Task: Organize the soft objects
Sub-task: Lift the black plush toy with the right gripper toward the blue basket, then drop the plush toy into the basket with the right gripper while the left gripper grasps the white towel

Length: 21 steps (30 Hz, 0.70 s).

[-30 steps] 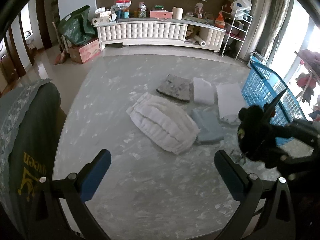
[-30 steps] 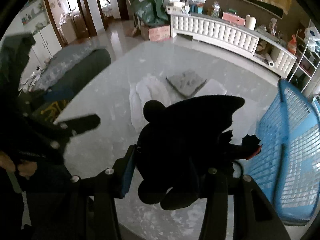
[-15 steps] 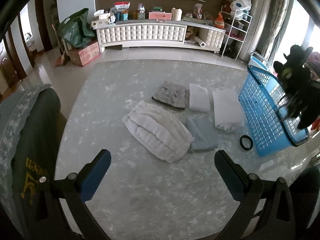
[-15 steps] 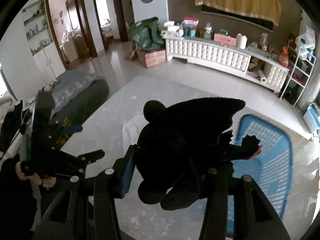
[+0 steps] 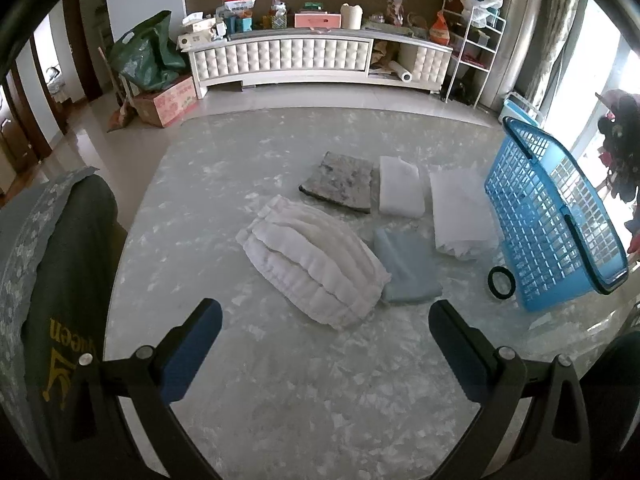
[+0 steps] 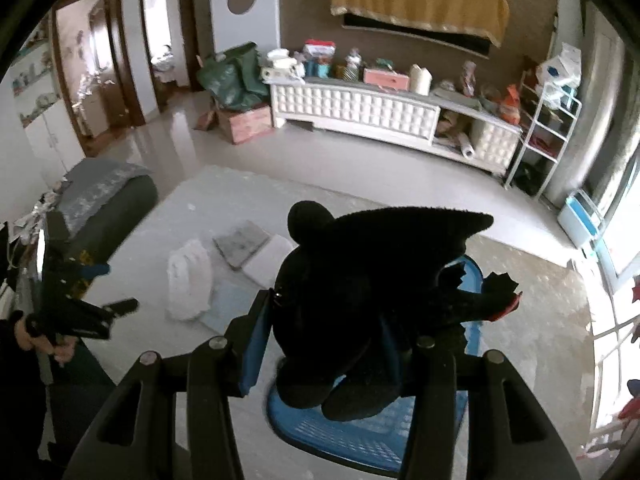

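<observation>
My right gripper (image 6: 328, 344) is shut on a black plush dragon (image 6: 360, 300) and holds it above the blue plastic basket (image 6: 352, 440). In the left wrist view the blue basket (image 5: 552, 224) stands at the right of the grey mat. A white quilted cushion (image 5: 312, 268), a grey-blue folded cloth (image 5: 408, 264), a grey pad (image 5: 340, 184) and two white folded cloths (image 5: 400, 192) (image 5: 460, 212) lie on the mat. My left gripper (image 5: 324, 340) is open and empty, above the mat in front of the cushion.
A black tape ring (image 5: 501, 283) lies by the basket. A dark green cushion with grey trim (image 5: 52, 280) sits at the left. A white TV cabinet (image 5: 316, 60), a green bag (image 5: 144, 60), a cardboard box (image 5: 168, 100) and a white rack (image 5: 472, 60) line the far wall.
My right gripper has carried the plush dragon up and over the blue basket, out of the left wrist view. The left gripper has stayed almost still and open.
</observation>
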{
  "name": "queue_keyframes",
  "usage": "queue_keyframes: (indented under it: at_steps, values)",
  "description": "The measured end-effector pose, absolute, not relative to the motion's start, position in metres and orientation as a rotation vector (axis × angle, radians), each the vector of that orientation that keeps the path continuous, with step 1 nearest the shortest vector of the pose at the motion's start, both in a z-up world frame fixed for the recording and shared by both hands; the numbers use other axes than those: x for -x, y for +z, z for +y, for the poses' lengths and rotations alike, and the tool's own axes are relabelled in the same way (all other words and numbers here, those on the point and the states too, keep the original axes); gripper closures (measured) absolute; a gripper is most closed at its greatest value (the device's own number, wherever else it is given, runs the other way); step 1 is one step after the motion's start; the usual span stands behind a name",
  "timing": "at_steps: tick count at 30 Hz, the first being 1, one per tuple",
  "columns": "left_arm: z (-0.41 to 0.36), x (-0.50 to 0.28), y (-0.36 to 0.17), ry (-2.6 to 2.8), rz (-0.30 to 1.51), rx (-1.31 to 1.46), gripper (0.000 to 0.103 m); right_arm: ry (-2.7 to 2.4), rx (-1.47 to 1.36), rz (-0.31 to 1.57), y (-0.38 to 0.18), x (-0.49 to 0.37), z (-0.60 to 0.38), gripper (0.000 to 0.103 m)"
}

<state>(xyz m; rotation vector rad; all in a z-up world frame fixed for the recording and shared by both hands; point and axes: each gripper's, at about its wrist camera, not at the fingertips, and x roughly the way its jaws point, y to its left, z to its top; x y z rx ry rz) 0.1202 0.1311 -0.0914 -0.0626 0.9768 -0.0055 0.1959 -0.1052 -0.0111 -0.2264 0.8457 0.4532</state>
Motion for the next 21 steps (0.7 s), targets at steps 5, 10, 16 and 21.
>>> queue_keyframes:
  at_steps: [5,10,16,21]
  values:
    - [0.129,-0.13,-0.1,-0.007,1.008,0.058,0.0,0.417,0.199,0.917,-0.033,-0.205,-0.116,0.057]
    - [0.127,-0.14,-0.11,0.0,1.037,0.064,0.0,0.404,0.186,0.988,-0.058,-0.217,-0.122,0.056]
    - [0.129,-0.155,-0.124,0.004,1.072,0.104,0.0,0.388,0.179,1.052,-0.08,-0.227,-0.127,0.056]
    - [0.129,-0.172,-0.136,0.014,1.104,0.106,0.0,0.392,0.188,1.073,-0.085,-0.232,-0.129,0.057]
